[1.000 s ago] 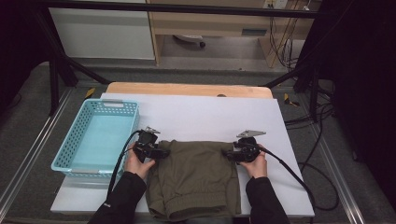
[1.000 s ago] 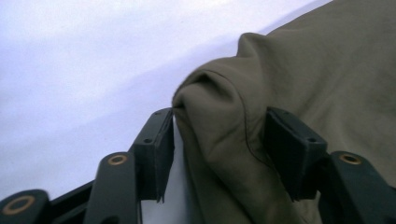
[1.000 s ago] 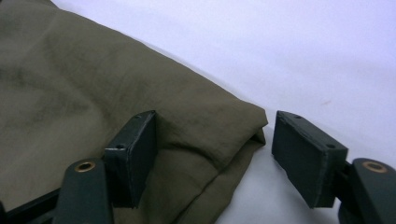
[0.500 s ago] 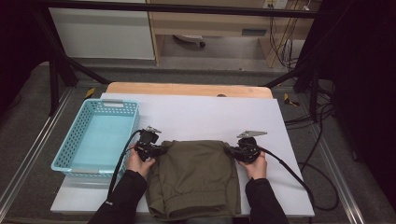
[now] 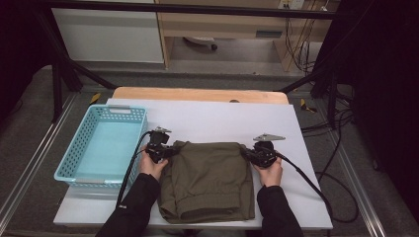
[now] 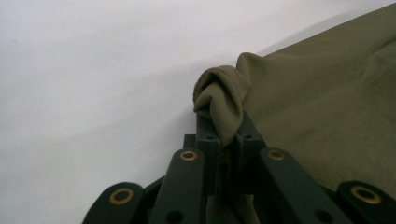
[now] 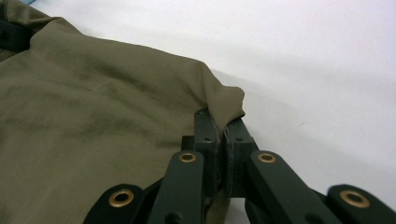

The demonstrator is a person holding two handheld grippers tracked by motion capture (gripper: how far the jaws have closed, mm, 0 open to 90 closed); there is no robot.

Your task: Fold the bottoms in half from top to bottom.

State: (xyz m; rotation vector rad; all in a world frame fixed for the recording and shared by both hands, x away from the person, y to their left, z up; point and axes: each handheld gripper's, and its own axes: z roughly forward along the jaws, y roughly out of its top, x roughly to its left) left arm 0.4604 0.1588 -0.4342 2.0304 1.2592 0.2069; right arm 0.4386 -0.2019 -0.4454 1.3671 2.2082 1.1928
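An olive-green garment (image 5: 207, 180) lies folded on the white table top (image 5: 222, 118), near the front edge. My left gripper (image 5: 170, 150) is shut on the garment's far left corner. The left gripper view has that corner of the garment (image 6: 327, 102) bunched into a knot above the left gripper (image 6: 223, 123), whose jaws have just been closing on it. My right gripper (image 5: 245, 153) is shut on the far right corner. In the right gripper view, the right gripper (image 7: 219, 119) pinches a small fold of the garment (image 7: 93, 107) between its jaws. Both corners sit low on the table.
A light-blue plastic basket (image 5: 84, 133) stands at the table's left, close beside my left hand. Bare white table stretches beyond the garment to a wooden strip (image 5: 197, 94) at the far edge. Cables (image 5: 306, 180) trail off to the right.
Both grippers' jaws have shut on the garment's far corners, bunching the cloth there. The hands have stayed in place.
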